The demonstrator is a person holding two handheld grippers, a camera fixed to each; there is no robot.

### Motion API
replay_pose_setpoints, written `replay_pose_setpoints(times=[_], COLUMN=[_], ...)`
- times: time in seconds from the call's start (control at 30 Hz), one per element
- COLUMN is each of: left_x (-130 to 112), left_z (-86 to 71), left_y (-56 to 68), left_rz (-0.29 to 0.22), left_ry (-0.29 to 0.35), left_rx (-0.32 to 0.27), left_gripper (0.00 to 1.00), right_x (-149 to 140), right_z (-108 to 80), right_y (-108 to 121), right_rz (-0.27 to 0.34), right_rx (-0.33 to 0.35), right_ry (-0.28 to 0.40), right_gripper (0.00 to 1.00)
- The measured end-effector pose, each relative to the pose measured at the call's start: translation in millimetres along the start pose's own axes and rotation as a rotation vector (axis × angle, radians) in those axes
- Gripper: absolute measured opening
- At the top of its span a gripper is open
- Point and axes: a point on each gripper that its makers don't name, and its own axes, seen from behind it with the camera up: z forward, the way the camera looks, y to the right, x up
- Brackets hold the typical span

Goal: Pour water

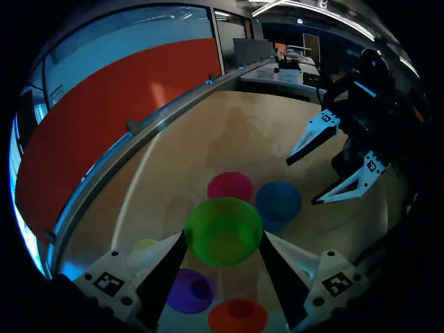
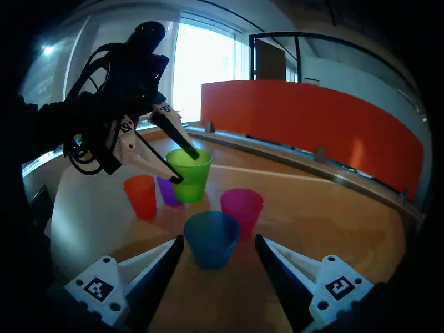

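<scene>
Now left gripper [image 1: 222,234] jaws clenched on green cup [image 1: 223,222], cup upright among other cups on table [image 2: 322,222]. Right gripper [image 2: 218,238] jaws released, blue cup [image 2: 211,230] between them, untouched. I judge grasp done, pouring not begun; whether green cup holds water, I cannot tell.

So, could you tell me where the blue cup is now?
In the right gripper view the blue cup stands on the table low centre, just ahead of the open right gripper, with the magenta cup behind it to the right.
</scene>
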Motion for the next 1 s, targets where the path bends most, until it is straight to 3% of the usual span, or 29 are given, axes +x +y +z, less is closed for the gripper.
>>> replay_pose_setpoints(times=[0.3,1.0], left_x=[7,36], left_z=[-19.2,-60.1], left_y=[-6.3,-18.2], left_rz=[-0.017,-0.125], left_ry=[0.092,0.319], left_rx=[0.044,0.132], left_gripper=[0.87,0.87], right_x=[2,5], right_z=[-0.2,-1.3], right_y=[-2,-3], right_rz=[-0.001,-0.009], right_rx=[-0.007,-0.020], right_ry=[-0.002,-0.004], right_gripper=[0.99,0.99])
